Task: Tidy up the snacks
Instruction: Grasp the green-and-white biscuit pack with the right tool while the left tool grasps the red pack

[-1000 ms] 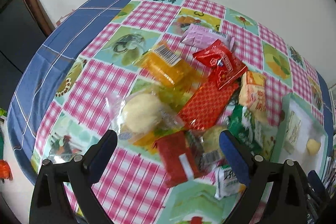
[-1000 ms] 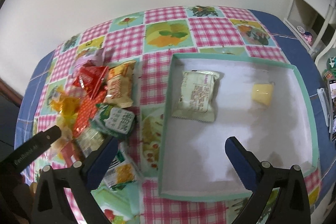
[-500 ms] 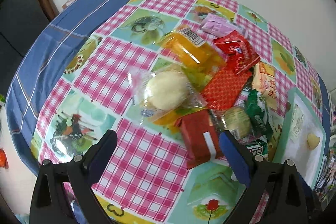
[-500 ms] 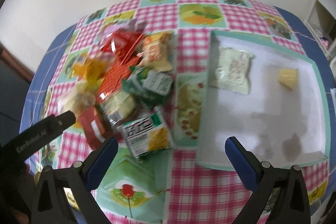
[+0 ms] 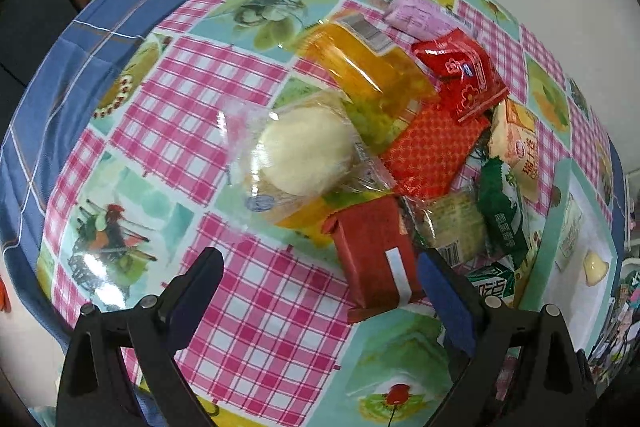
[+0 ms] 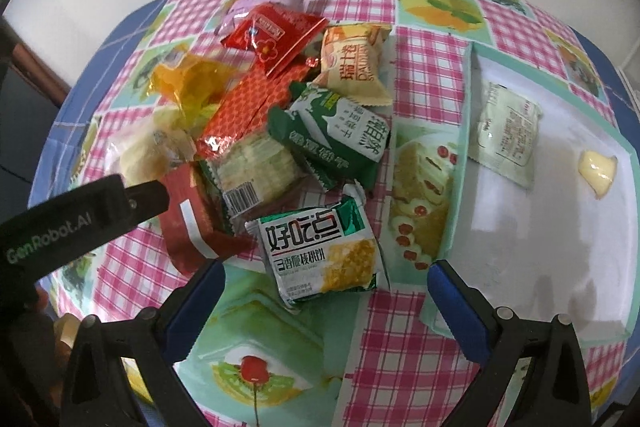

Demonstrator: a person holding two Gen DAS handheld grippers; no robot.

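Green biscuit packet [image 6: 324, 254] lies between right gripper [image 6: 326, 301] jaws — spread, empty.

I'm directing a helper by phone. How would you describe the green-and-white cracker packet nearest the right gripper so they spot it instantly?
Start at the white tray with the mint-green rim on the checked tablecloth; the snack pile lies just left of it. At the pile's near edge lies the cracker packet. Unlike the dark green packet behind it, it is mostly white, with large green characters and a yellow cracker picture.
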